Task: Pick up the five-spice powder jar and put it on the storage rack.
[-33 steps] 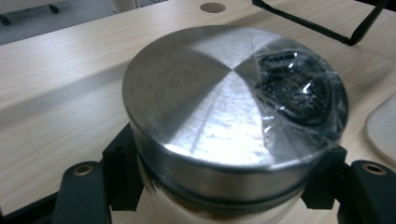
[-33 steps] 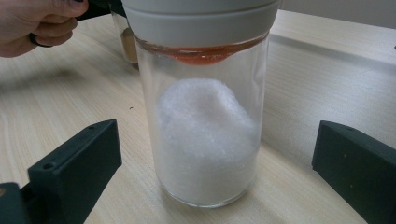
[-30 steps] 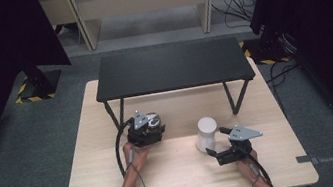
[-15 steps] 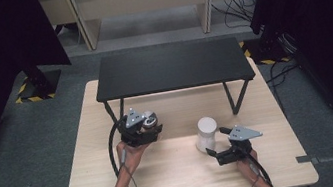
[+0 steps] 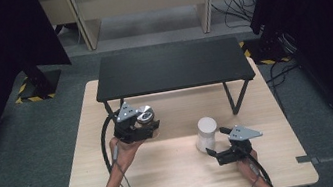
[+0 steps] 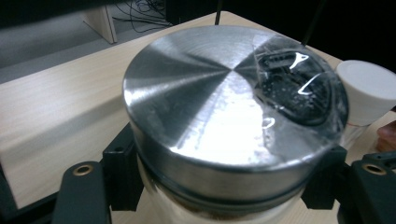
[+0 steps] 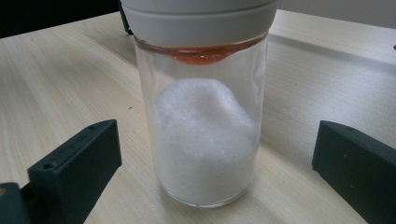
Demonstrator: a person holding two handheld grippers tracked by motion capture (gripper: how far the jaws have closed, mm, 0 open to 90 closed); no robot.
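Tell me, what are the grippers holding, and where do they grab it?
The left gripper clamps a metal-lidded jar by its sides, below the lid. The right gripper holds nothing.

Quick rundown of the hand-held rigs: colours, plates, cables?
Both are black and hand-held. The left tool and the right tool each carry a grey three-cornered plate on top and trail a black cable back along the forearm. The jaws are blocky black, with a brass-coloured eyelet in them in the left gripper view. Forearms are bare, no sleeves.

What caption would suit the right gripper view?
Open right gripper faces a glass jar of white grains on the wooden table.
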